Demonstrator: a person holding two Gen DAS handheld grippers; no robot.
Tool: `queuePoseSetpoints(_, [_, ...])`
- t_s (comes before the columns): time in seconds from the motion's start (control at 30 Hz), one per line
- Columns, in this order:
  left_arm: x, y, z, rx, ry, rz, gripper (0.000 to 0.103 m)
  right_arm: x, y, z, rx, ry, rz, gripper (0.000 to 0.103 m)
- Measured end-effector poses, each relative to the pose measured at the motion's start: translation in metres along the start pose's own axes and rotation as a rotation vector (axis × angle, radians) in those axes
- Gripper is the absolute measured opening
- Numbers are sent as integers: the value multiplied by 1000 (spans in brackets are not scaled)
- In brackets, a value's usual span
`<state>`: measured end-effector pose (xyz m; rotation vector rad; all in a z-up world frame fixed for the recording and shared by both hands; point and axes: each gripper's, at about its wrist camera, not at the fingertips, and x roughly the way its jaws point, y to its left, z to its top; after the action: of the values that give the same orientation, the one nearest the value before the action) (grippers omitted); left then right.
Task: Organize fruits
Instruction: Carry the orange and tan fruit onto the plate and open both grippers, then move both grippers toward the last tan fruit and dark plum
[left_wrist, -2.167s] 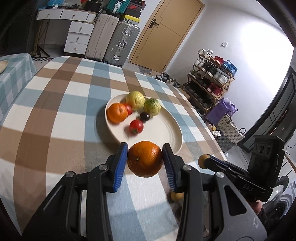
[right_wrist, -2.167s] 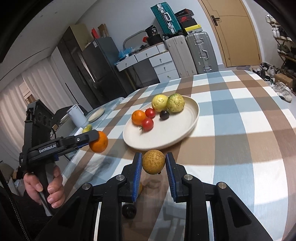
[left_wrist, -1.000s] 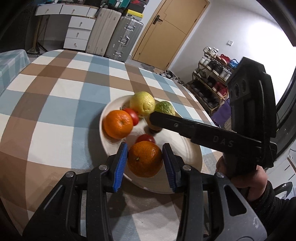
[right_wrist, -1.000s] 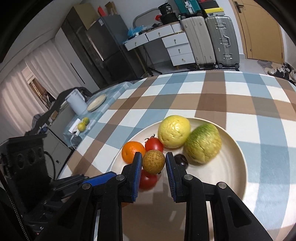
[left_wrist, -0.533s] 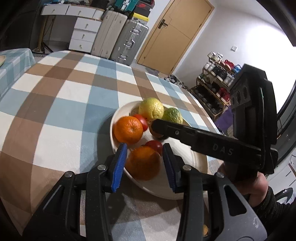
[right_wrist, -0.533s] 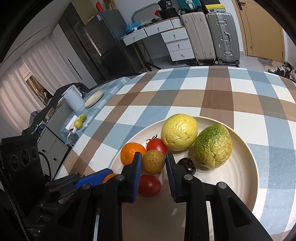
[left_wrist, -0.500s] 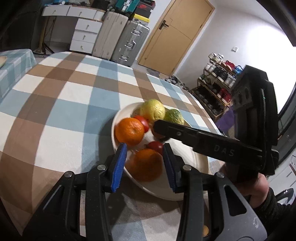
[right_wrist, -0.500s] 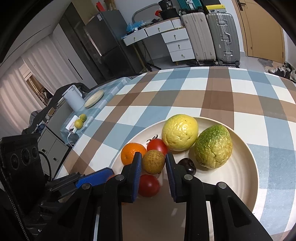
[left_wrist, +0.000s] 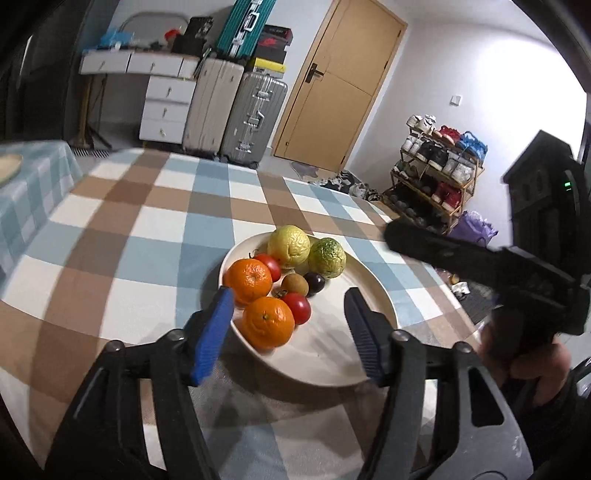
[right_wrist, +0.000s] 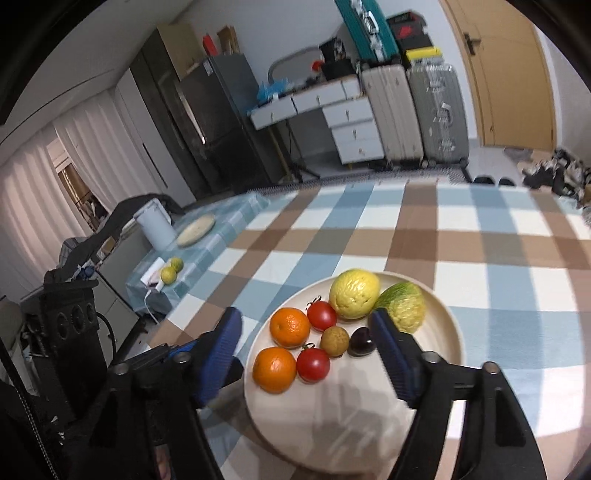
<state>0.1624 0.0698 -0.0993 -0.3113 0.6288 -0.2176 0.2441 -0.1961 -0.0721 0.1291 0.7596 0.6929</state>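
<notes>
A cream plate (left_wrist: 373, 295) (right_wrist: 443, 317) on the checked tablecloth holds several fruits: two oranges (left_wrist: 267, 322) (right_wrist: 274, 368), two tomatoes (left_wrist: 297, 308) (right_wrist: 313, 363), a small brown fruit (left_wrist: 294, 284) (right_wrist: 334, 341), a dark plum (left_wrist: 314, 281) (right_wrist: 361, 341), a yellow fruit (left_wrist: 288, 245) (right_wrist: 354, 293) and a green fruit (left_wrist: 327, 257) (right_wrist: 402, 304). My left gripper (left_wrist: 290, 326) is open and empty above the plate's near edge. My right gripper (right_wrist: 308, 350) is open and empty above the plate; its body shows in the left wrist view (left_wrist: 480, 266).
The checked table (left_wrist: 155, 229) stretches far and left of the plate. A side table (right_wrist: 221, 236) to the left carries a white jug (right_wrist: 154, 223), a flat dish and two small citrus fruits. Suitcases, drawers and a shoe rack stand beyond.
Both grippers opened and pulled back. The left let go of its orange, which now lies at the plate's near left. The right let go of the small brown fruit beside the plum.
</notes>
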Motion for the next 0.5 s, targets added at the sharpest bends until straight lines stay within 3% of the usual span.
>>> queuePoseSetpoints(0.1, [-13, -5, -2, -8, 11, 5, 61, -27, 4, -6, -1, -49, -36, 90])
queuePoseSetpoints(0.2, [-29, -14, -5, 0, 0, 57, 80, -53, 8, -17, 2, -94, -74, 100])
queuePoseSetpoints(0.43, [-62, -39, -19, 33, 0, 96, 85, -93, 12, -53, 44, -118, -133, 103])
queuePoseSetpoints(0.5, [-69, -47, -25, 45, 13, 97, 93, -97, 10, -66, 87, -111, -136, 103])
